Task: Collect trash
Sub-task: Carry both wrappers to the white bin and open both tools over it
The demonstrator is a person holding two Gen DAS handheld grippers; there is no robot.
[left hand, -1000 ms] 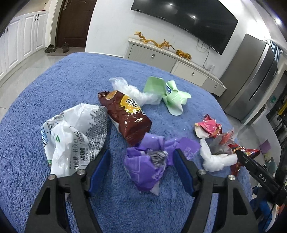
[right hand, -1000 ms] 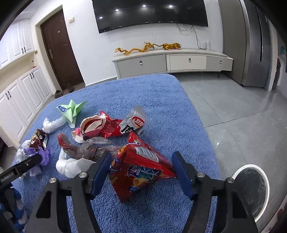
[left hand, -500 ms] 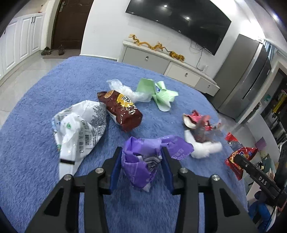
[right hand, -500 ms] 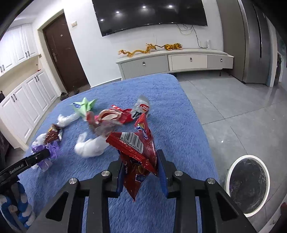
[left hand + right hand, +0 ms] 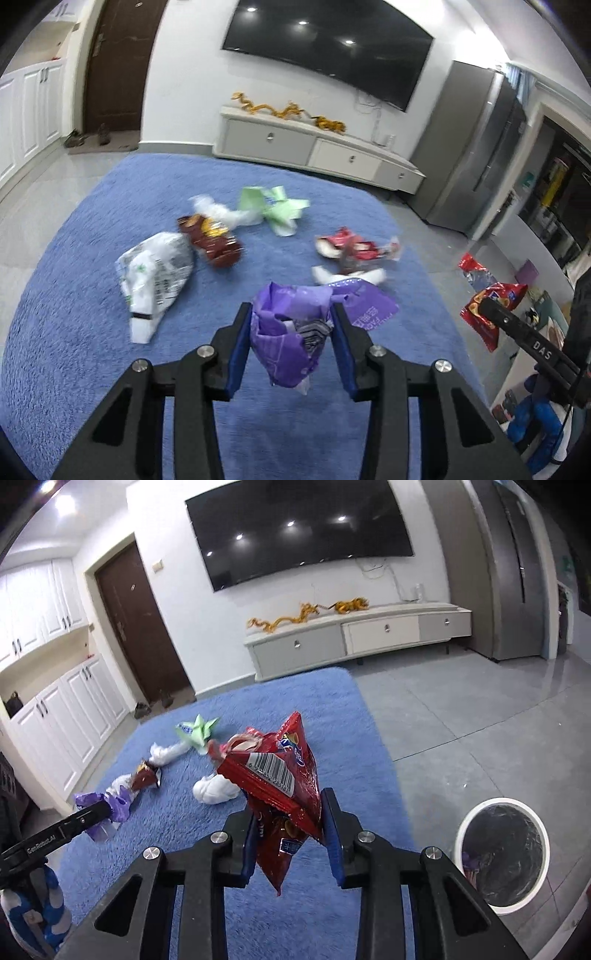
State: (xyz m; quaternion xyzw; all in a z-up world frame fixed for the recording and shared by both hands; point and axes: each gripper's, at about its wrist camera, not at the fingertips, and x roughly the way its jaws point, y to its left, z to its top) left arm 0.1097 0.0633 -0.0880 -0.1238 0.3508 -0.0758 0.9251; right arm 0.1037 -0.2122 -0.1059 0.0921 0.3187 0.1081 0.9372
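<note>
Both views are evenly lit from ceiling spotlights, which glare as bright dots on the dark television. Fisheye bending curves walls toward black-vignetted corners. Litter on the blue rug is motion-blurred; the near foreground stays sharp.

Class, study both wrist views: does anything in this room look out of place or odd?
Yes: crumpled wrappers litter the blue rug, such as the white bag and green wrapper, though a lined bin stands on the tiles beside the rug.
</note>
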